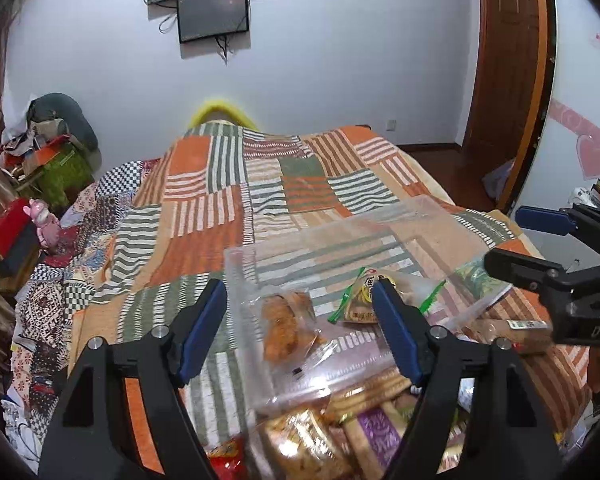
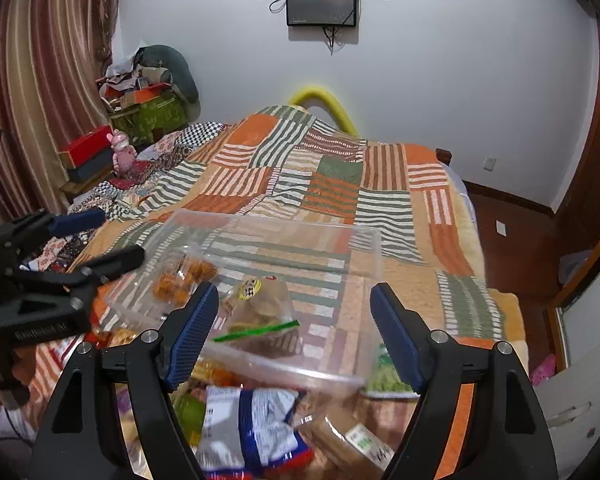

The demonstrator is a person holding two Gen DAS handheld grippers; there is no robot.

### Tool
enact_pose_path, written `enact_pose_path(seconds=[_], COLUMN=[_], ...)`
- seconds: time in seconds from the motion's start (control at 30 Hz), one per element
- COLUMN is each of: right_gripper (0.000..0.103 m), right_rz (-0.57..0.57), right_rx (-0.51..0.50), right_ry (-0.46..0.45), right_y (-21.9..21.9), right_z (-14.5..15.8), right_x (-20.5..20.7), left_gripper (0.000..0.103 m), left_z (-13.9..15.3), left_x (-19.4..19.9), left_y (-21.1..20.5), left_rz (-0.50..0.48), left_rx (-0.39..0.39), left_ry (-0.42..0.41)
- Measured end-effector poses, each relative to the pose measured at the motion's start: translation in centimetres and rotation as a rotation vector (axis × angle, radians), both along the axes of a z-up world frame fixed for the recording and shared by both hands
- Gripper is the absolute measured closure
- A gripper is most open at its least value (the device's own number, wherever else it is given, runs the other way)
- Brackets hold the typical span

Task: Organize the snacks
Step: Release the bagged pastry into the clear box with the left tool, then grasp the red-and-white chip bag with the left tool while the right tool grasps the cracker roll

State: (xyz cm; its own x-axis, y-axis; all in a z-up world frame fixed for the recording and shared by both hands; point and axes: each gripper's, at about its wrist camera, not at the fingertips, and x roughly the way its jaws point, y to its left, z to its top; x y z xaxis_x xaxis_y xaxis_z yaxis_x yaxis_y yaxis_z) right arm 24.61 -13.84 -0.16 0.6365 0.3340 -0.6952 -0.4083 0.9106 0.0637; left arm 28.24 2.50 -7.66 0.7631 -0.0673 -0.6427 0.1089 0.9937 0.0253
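A clear plastic bin (image 1: pixel 236 264) (image 2: pixel 284 222) lies on the patchwork quilt. Inside it are a bag of orange fried snacks (image 1: pixel 284 324) (image 2: pixel 182 276) and a green-edged packet with a yellow label (image 1: pixel 364 296) (image 2: pixel 260 312). My left gripper (image 1: pixel 298 292) (image 2: pixel 122 236) hovers open over the bin's near left part, nothing between its blue pads. My right gripper (image 2: pixel 295 292) (image 1: pixel 504 238) is open above the bin's near rim and holds nothing. A pile of loose snacks (image 1: pixel 340 432) lies at the bed's near edge, among them a blue and grey bag (image 2: pixel 252 424).
The quilt (image 1: pixel 220 184) covers the whole bed. A red box (image 2: pixel 88 146) and a pink toy (image 2: pixel 122 156) stand at the left bedside, with clutter behind them. A wooden door (image 1: pixel 504 60) and dark floor are to the right. Screens hang on the far wall.
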Motion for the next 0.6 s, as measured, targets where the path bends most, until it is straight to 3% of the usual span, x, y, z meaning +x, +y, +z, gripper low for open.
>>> enact_pose_path(seconds=[0.27,0.6], right_gripper=[0.024,0.020], right_rz=[-0.047,-0.088], right_rx=[-0.008,-0.046], right_ry=[-0.006,0.111], right_y=[-3.6,-7.7], right_z=[0.0,-4.1], right_x=[-3.0,-5.2], left_gripper=[0.019,0.016], left_z=[-0.2,-5.9], left_x=[-4.5,-8.1], left_y=[2.9,7.9], left_rz=[0.017,0.095], left_rx=[0.047,0.052], left_ry=[0.014,0.165])
